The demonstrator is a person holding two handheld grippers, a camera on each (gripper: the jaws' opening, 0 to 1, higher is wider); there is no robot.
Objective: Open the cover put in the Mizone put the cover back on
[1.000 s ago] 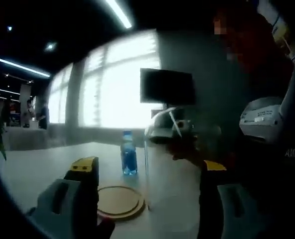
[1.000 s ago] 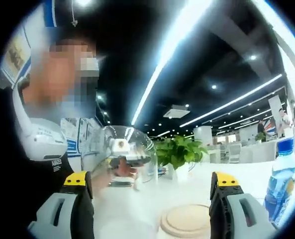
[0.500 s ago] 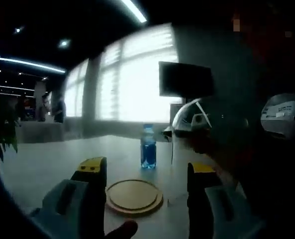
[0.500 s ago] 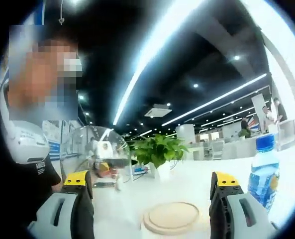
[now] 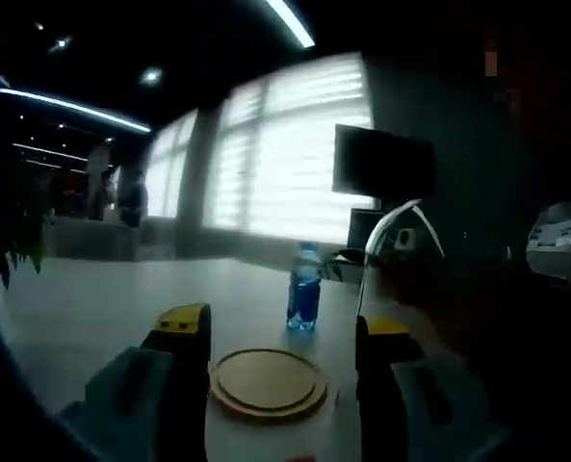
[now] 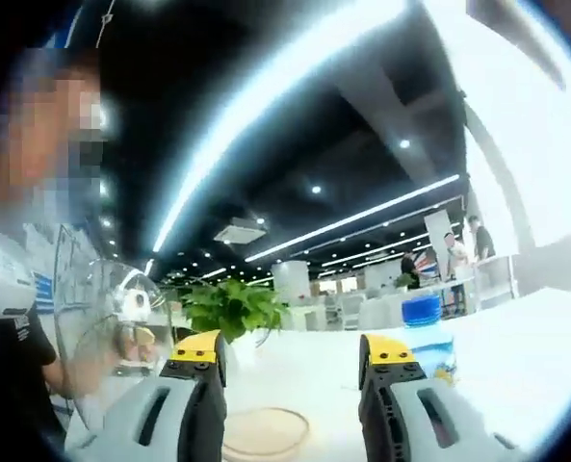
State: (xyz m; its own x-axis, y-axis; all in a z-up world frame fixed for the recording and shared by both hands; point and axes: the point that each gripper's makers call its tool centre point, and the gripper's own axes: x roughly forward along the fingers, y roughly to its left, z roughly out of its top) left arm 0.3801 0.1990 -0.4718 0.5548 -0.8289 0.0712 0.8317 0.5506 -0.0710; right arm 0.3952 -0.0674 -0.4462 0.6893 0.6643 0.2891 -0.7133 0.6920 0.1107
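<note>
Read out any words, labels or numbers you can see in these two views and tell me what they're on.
No text can be read in either view.
Bottle label: blue, print too blurred to read.
White patch on the person's sleeve: dark marks, too blurred to read.
Dark screen by the window: blank.

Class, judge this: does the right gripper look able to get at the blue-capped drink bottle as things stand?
Probably yes: the blue-capped drink bottle stands upright just beyond the right gripper, whose yellow-tipped fingers are apart, nothing between.
</note>
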